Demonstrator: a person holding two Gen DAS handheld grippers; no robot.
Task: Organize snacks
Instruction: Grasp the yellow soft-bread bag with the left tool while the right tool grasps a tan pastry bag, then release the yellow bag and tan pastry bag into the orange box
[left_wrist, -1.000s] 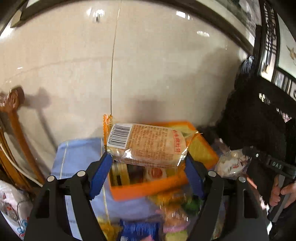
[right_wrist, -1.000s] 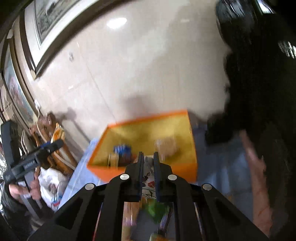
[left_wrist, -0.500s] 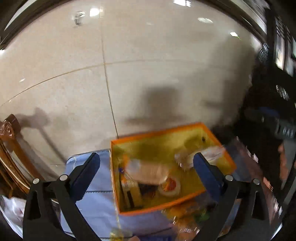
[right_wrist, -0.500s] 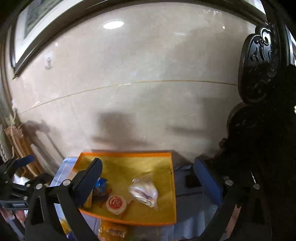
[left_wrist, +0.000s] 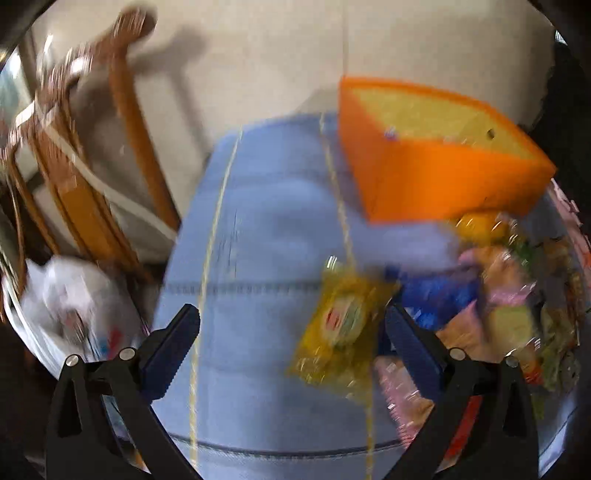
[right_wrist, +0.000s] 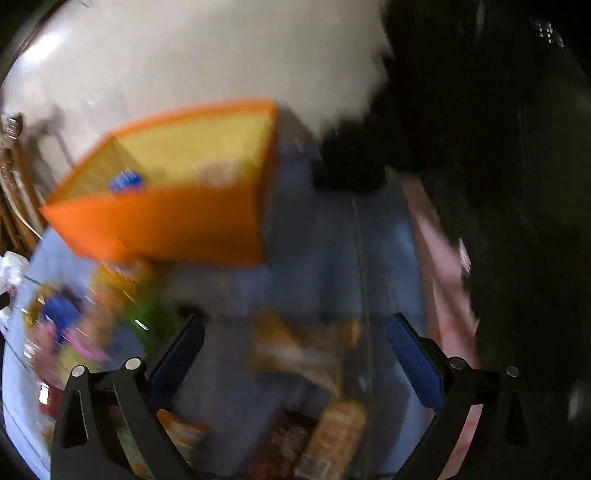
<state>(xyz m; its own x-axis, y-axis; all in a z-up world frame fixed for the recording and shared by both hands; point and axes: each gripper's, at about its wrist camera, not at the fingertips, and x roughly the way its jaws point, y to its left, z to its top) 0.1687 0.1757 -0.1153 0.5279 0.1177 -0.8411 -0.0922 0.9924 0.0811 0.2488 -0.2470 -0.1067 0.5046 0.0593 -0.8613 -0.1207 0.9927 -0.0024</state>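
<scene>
An orange box (left_wrist: 439, 181) with a yellow inside stands on a blue cloth (left_wrist: 266, 229). It also shows in the right wrist view (right_wrist: 177, 218), with a blue packet (right_wrist: 127, 181) inside. My left gripper (left_wrist: 291, 332) is open and empty, low over the cloth, with a yellow snack packet (left_wrist: 340, 325) lying between its fingers. A heap of mixed snack packets (left_wrist: 509, 295) lies right of it. My right gripper (right_wrist: 295, 343) is open and empty above a blurred orange-brown packet (right_wrist: 284, 350). More packets (right_wrist: 332, 435) lie below it.
A wooden chair (left_wrist: 85, 166) stands left of the table, with a white plastic bag (left_wrist: 66, 306) beside it. A dark carved chair (right_wrist: 498, 184) fills the right side of the right wrist view. A pale wall (right_wrist: 184, 55) is behind the box.
Both grippers dropped their packets into the orange box and opened, then swung down from above the box to low over the cloth and the loose snacks.
</scene>
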